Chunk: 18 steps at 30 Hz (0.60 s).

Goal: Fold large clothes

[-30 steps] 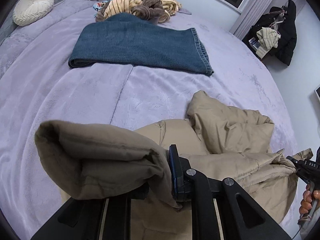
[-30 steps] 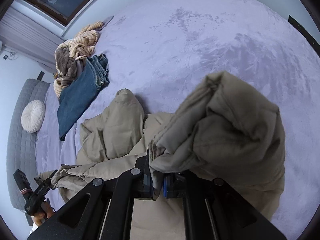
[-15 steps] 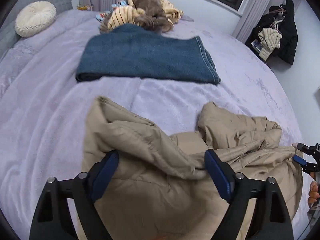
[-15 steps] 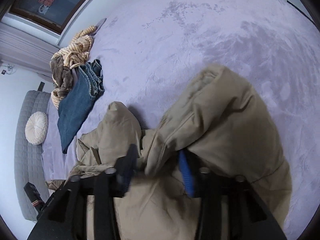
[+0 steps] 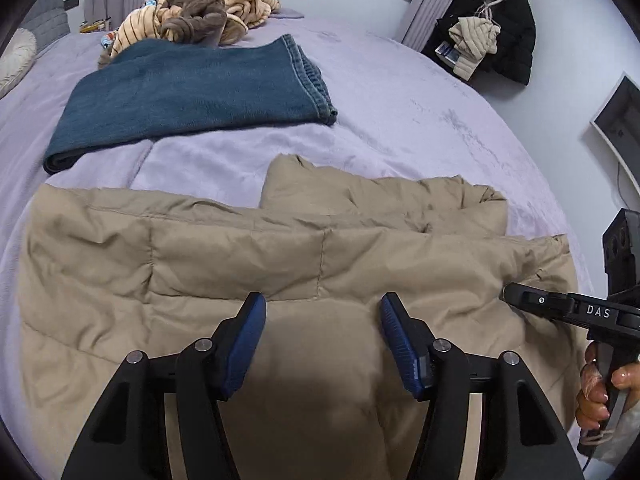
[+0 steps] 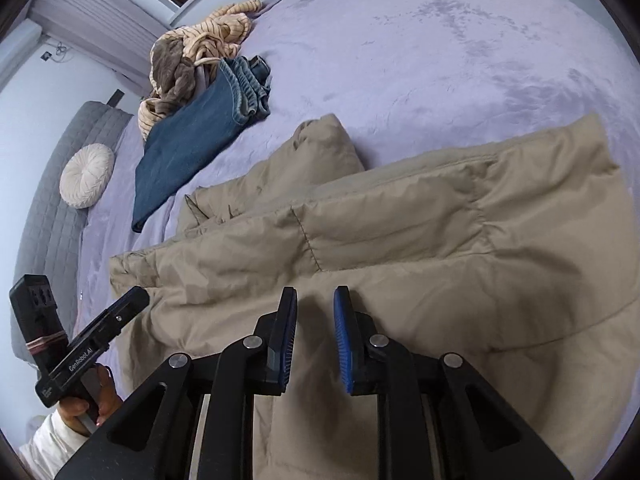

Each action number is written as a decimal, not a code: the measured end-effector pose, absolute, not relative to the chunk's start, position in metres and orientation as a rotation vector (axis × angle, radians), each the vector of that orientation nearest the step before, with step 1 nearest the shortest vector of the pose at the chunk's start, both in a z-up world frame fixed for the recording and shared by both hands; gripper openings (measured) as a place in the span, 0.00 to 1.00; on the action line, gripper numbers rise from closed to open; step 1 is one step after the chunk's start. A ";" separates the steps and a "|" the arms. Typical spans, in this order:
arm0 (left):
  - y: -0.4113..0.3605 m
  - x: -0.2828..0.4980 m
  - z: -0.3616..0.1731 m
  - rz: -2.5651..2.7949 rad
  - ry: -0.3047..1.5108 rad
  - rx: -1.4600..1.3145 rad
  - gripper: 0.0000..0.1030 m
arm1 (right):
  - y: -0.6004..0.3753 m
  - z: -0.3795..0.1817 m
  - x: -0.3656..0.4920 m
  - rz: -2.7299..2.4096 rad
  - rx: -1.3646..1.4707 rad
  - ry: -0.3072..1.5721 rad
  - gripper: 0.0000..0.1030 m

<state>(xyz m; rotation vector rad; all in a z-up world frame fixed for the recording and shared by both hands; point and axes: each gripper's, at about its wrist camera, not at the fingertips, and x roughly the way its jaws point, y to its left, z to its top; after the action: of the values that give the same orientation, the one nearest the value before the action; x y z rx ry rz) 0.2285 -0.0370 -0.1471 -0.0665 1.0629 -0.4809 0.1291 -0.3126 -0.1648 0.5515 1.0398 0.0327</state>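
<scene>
A tan padded jacket (image 5: 224,256) lies spread flat on the lilac bed, with a folded part at its far side; it also shows in the right wrist view (image 6: 420,240). My left gripper (image 5: 322,308) is wide open and empty just above the jacket's near half. My right gripper (image 6: 316,300) is open with a narrower gap, empty, above the jacket. Each gripper shows in the other's view, the right one (image 5: 520,296) at the jacket's right edge, the left one (image 6: 132,300) at its left edge.
Folded blue jeans (image 5: 188,92) lie beyond the jacket on the bed (image 5: 420,120). A heap of striped and brown clothes (image 5: 200,16) sits at the far edge. A round cream cushion (image 6: 86,176) rests by the grey headboard. Dark coats (image 5: 492,28) hang at the far right.
Both grippers let go of the jacket's bunched ends and opened. The jacket dropped and now lies spread flat on the bed. Both grippers drew back a little.
</scene>
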 end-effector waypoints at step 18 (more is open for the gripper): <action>0.065 0.273 -0.174 -0.165 1.053 0.029 0.60 | -0.410 -0.173 0.128 -0.255 0.470 1.023 0.00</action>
<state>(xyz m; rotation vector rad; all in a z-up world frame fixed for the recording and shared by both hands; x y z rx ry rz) 0.2734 0.0651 -0.1737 0.0295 1.0529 -0.1651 0.1281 -0.4101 -0.1731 0.4697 1.0230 -0.2549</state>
